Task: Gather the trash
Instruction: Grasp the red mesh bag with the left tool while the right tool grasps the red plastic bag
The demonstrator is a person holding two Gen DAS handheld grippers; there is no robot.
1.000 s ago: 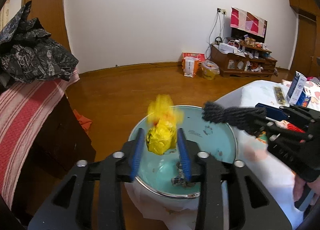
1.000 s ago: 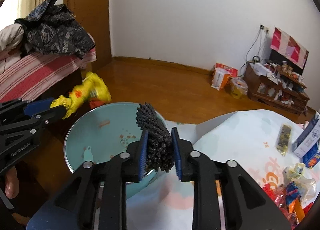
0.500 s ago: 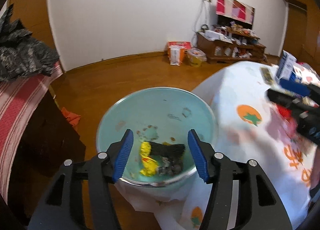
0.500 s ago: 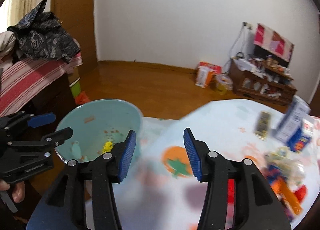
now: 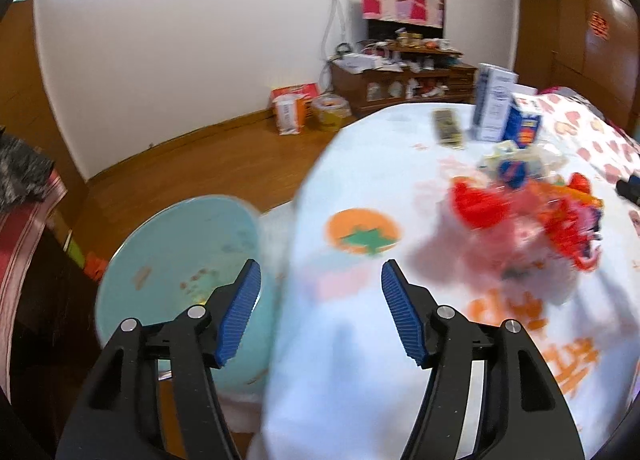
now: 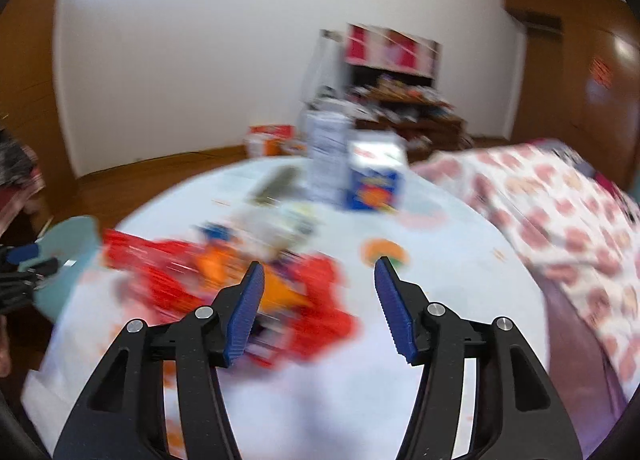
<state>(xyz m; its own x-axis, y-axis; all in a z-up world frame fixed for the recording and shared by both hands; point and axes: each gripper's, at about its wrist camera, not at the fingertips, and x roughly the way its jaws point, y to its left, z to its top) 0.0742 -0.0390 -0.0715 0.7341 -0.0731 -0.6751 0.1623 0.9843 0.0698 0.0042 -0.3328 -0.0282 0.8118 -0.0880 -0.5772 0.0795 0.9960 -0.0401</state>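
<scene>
Hovering with jaws spread wide and holding nothing, the left gripper [image 5: 320, 312] is sitting over the tablecloth [image 5: 360, 380] edge, just beside the teal bin [image 5: 168, 260]. The right gripper [image 6: 318, 306], also wide and holding nothing, is hanging over the tablecloth beside a blurred red-and-orange wrapper pile [image 6: 248, 280], with 2 cartons [image 6: 352, 167] standing beyond the pile.

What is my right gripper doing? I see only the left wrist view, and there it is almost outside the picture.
Observer: The right gripper is open and holds nothing.
Operator: Over what does it hang?
Observer: Over the red wrappers on the table.
Operator: Does that view show my left gripper?
Observer: Yes, the left gripper shows at the far left, in front of the teal bin.
</scene>
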